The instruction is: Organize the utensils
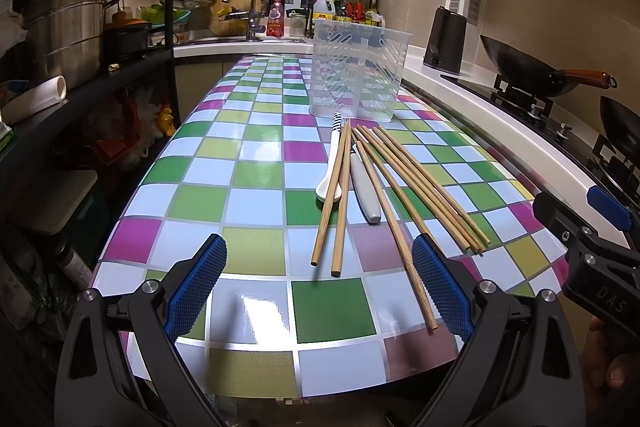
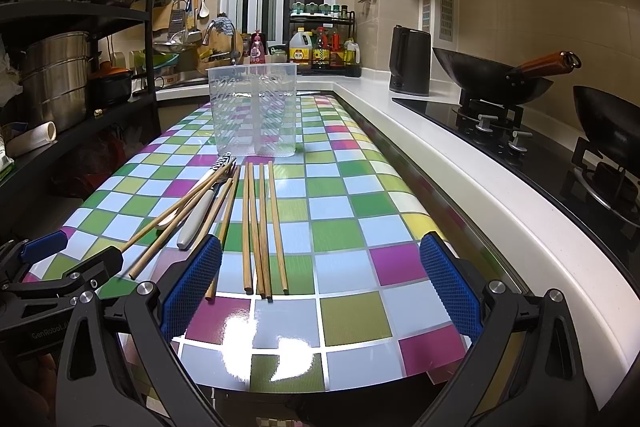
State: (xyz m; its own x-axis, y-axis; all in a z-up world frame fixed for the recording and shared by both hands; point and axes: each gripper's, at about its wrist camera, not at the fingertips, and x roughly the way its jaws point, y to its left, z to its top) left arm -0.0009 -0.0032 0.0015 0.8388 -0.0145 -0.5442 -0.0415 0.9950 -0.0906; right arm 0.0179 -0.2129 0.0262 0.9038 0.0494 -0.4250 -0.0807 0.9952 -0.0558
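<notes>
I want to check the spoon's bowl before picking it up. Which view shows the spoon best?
The left wrist view: the spoon shows handle and white bowl, crossed by chopsticks. In the right wrist view its bowl is mostly hidden.

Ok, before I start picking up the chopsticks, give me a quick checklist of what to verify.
1. Left gripper open, empty: ok.
2. Right gripper open, empty: ok.
3. Clear holder upright, nothing in it: ok.
4. Chopsticks within view, flat on the checkered table: ok.
5. Chopsticks lying apart for a single-piece grab: not ok, some cross the spoon and the white-handled utensil.
6. What the white-handled utensil is: cannot tell.
</notes>
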